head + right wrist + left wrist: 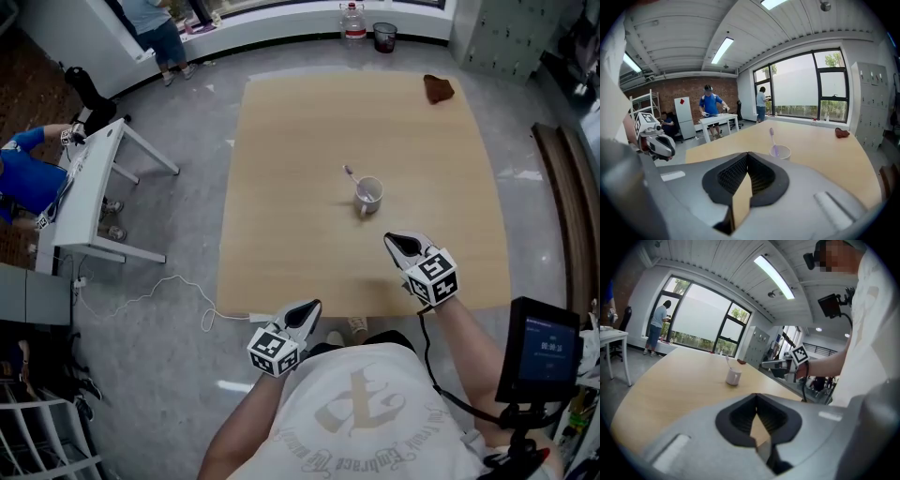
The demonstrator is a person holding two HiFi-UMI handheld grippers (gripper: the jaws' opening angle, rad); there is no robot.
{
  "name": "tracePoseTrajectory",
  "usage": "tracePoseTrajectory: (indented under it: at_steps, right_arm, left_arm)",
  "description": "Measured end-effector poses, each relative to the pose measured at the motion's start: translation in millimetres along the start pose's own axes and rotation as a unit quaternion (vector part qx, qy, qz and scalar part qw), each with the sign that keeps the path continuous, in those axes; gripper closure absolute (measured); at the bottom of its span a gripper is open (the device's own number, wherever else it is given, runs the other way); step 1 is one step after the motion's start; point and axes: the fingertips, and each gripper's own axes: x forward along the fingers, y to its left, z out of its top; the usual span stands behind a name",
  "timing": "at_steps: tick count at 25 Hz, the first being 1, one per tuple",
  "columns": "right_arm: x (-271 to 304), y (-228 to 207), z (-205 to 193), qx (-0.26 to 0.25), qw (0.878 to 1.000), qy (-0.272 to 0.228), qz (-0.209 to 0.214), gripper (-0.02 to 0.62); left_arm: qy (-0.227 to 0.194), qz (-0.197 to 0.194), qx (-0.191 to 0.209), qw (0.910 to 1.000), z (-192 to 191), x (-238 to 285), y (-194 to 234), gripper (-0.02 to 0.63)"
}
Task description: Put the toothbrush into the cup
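Observation:
A white cup [368, 195] stands near the middle of the tan table [281, 187], with a purple toothbrush [349, 172] standing in it, head up and leaning to the far left. My right gripper [403, 246] hovers over the table just short of the cup, its jaws shut and empty. At the table's near edge, further left, my left gripper [305, 314] is also shut and empty. In the left gripper view the cup [733, 376] and toothbrush [727, 360] lie ahead of the left gripper [756, 397]. In the right gripper view the cup [780, 151] with the toothbrush [772, 136] sits close beyond the right gripper [747, 154].
A brown cloth [438, 88] lies at the table's far right corner. A white desk [89, 187] with a seated person stands left of the table. A screen on a stand [544, 349] is at my right. A jug [352, 21] and bin [384, 36] stand by the far wall.

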Motion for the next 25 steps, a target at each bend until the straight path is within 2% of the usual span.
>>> tracePoseTrajectory:
  at_steps: [6,13,25]
  right_arm:
    - [-39.7,49.3,-0.3,0.009,0.999,-0.041,0.013,0.583]
    - [-82.6,106.1,-9.2,0.055,0.996,-0.072,-0.005,0.583]
    - [-114.5,100.5,-42.2,0.089,0.991,-0.092,-0.048,0.583]
  left_arm:
    - [-0.009,-0.038,0.015,0.9991,8.9,1.6,-11.6,0.600]
    - [-0.007,-0.083,0.032,0.9960,10.9,-17.3,-35.0,0.600]
    - [0.014,-0.123,0.043,0.9914,-8.7,7.4,-57.4,0.600]
